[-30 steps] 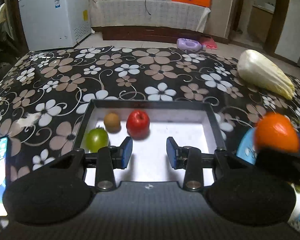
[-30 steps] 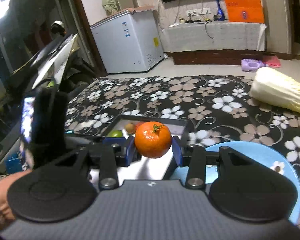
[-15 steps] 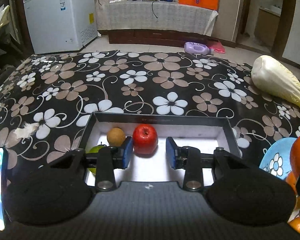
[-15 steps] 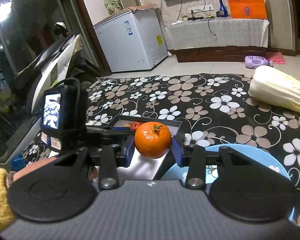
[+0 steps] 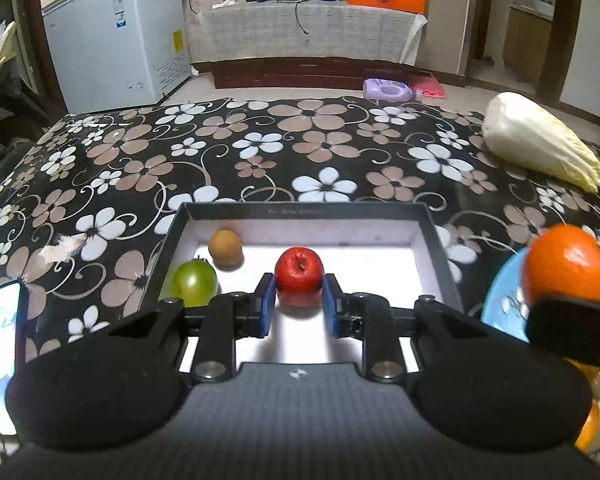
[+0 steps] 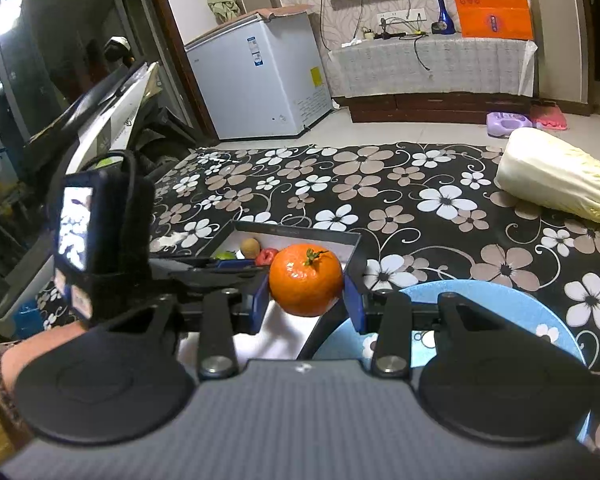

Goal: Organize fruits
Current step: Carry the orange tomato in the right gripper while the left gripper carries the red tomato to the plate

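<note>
Three fruits in black-rimmed white-lined box (image 5: 428, 226): round red apple (image 5: 299, 276), green apple (image 5: 194, 283), small brown fruit (image 5: 225, 247). Left gripper (image 5: 298, 306) jaws closing, empty, red apple beyond them. Right gripper (image 6: 306, 300) pinching round orange mandarin (image 6: 305, 280) above box edge and blue floral plate (image 6: 520, 304).

Red apple (image 5: 299, 270), green fruit (image 5: 194, 282), brown fruit (image 5: 225, 247) sit in the box (image 5: 300, 213) — orange (image 6: 306, 280) held aloft.
</note>
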A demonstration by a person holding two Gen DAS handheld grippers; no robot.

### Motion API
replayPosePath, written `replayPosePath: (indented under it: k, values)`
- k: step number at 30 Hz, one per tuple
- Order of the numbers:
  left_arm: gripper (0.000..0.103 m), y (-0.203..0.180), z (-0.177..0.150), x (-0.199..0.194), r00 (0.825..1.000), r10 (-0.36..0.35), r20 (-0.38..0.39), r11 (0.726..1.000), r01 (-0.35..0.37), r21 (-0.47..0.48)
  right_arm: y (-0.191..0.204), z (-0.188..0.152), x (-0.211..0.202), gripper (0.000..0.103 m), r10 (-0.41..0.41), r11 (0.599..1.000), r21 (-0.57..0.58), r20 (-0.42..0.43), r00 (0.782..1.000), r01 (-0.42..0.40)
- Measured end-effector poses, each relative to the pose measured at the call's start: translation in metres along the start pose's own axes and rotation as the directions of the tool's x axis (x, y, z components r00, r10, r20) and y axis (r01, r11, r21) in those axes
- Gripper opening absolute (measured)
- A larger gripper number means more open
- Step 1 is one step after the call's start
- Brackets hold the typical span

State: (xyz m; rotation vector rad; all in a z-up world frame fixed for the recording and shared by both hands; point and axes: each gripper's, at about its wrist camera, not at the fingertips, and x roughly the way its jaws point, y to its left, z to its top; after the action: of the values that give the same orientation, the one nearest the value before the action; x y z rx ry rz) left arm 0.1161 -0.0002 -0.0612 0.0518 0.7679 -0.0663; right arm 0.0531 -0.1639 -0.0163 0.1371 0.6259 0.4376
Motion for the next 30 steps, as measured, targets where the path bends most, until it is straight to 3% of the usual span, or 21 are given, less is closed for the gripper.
replayPosePath:
  k: [16, 30]
  values:
    - [0.029, -0.024, -0.043, -0.077, 0.998, -0.063, 0.009, 0.997, 0.063, 0.032, 0.008, -0.011, -0.022, 0.043, -0.030, 0.999, 0.016, 0.029, 0.999, 0.030]
    - [0.030, -0.017, -0.059, -0.106, 0.999, -0.040, 0.018, 0.999, 0.040, 0.010, 0.019, -0.027, -0.040, 0.043, -0.033, 0.999, 0.024, 0.038, 0.999, 0.032]
